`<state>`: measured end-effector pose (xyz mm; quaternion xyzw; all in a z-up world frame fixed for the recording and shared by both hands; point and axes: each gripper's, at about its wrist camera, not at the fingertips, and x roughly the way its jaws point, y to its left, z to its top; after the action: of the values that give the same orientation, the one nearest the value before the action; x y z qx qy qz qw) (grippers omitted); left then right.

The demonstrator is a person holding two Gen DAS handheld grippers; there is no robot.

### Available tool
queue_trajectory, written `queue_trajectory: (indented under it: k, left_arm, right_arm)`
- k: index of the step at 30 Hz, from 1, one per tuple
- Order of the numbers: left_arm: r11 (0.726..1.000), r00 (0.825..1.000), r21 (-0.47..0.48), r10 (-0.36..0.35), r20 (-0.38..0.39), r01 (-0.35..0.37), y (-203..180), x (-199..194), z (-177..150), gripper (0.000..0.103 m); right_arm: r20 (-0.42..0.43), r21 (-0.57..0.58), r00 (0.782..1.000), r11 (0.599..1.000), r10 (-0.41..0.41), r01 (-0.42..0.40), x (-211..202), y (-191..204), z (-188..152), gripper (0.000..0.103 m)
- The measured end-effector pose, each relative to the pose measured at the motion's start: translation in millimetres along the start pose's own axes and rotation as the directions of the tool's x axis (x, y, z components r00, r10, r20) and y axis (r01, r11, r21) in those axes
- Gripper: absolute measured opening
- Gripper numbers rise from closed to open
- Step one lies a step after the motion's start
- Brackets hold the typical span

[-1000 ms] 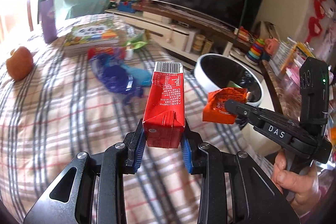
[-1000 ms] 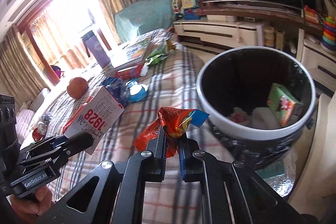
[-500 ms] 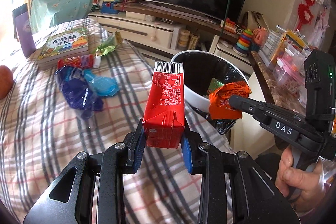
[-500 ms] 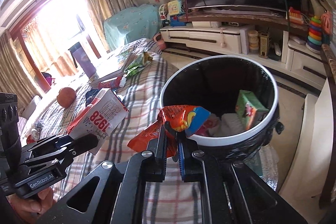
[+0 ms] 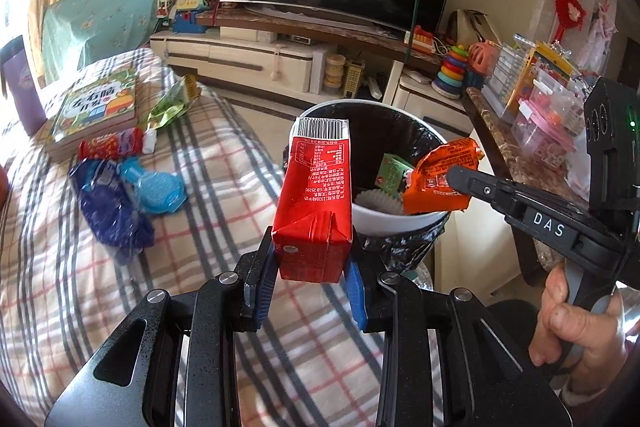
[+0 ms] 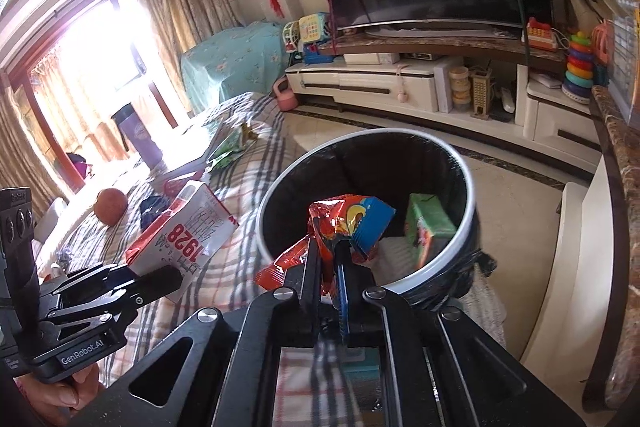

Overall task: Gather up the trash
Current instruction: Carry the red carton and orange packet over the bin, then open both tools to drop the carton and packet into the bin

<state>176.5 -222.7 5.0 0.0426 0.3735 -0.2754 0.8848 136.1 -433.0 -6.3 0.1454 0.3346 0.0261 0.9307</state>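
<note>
My left gripper point(image 5: 310, 279) is shut on a red milk carton point(image 5: 316, 203), held upright above the bed edge just in front of the white-rimmed trash bin point(image 5: 384, 225). The carton also shows in the right wrist view point(image 6: 184, 231). My right gripper point(image 6: 329, 267) is shut on an orange snack wrapper point(image 6: 344, 223), held over the near rim of the bin point(image 6: 468, 227). The wrapper shows in the left wrist view point(image 5: 438, 183) over the bin's right side. A green box point(image 6: 426, 227) and white paper lie inside the black liner.
On the plaid bed point(image 5: 100, 287) lie a blue wrapper point(image 5: 108, 207), a light blue item point(image 5: 156, 185), a red wrapper point(image 5: 110, 143), a green wrapper point(image 5: 170, 105) and a book point(image 5: 96, 107). A TV stand point(image 6: 380, 87) and a marble counter point(image 6: 624, 187) border the bin.
Both grippers have moved toward the bin with their loads. The wrapper is now over the bin's opening and the carton is close to its near rim.
</note>
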Motion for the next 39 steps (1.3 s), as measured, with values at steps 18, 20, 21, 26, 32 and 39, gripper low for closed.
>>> queue_trajectory:
  k: [18,20,21,26,32,39]
  left_arm:
    - [0.999,1.000,0.050,-0.007,-0.013,0.007,-23.2,32.0,35.8,0.029]
    - [0.999,1.000,0.048,-0.007,-0.019,0.007,-23.1,35.1,37.0,0.029]
    - [0.999,1.000,0.046,-0.006,-0.022,0.007,-23.0,37.5,38.4,0.029]
    - [0.999,0.999,0.048,-0.006,-0.031,0.008,-24.5,46.5,43.7,0.029]
    - [0.998,0.999,0.059,-0.009,-0.045,0.012,-30.8,56.7,49.8,0.029]
    - [0.998,0.998,0.064,-0.017,-0.063,0.021,-32.7,65.9,52.0,0.029]
  right_arm:
    - [-0.041,-0.004,0.998,0.999,-0.038,0.038,25.0,-30.6,22.4,0.006]
    - [-0.048,-0.005,0.998,0.999,-0.040,0.040,28.1,-33.1,24.4,0.006]
    - [-0.050,-0.006,0.998,0.999,-0.042,0.042,29.0,-33.5,24.6,0.006]
    - [-0.062,-0.010,0.997,0.999,-0.044,0.044,35.0,-37.3,30.4,0.006]
    - [-0.086,-0.005,0.995,0.999,-0.049,0.048,42.8,-42.7,32.9,0.006]
    - [-0.105,0.002,0.993,0.998,-0.055,0.055,48.0,-48.0,32.1,0.006]
